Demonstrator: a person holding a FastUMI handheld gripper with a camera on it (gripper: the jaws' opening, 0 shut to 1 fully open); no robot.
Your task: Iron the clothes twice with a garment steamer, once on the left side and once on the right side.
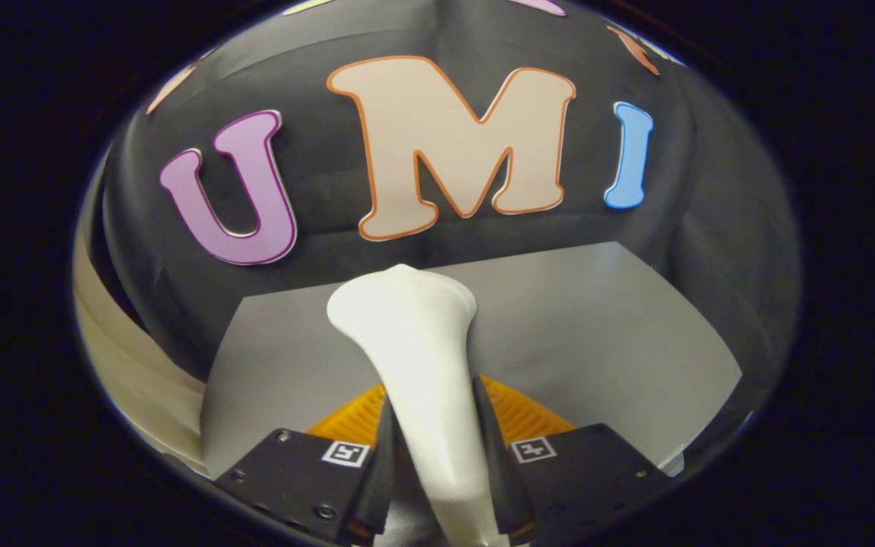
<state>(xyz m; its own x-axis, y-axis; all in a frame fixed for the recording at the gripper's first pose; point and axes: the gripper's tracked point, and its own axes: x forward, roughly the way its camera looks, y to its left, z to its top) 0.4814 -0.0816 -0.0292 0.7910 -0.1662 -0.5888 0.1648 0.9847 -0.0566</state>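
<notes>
A white garment steamer (pixel 415 342) rises from between my fingers, its narrow handle pinched by both and its wider head pointing away over the table. My gripper (pixel 431 425) is shut on that handle. Under the steamer, just past the fingertips, lies an orange ribbed garment (pixel 517 414), mostly hidden by the fingers and the steamer. It rests on a grey tabletop (pixel 597 334).
The grey table ends at the black cloth wall (pixel 316 251) behind it. A pale curved band (pixel 122 357) runs down beyond the table's left edge. Bare grey surface spreads to the right of the steamer.
</notes>
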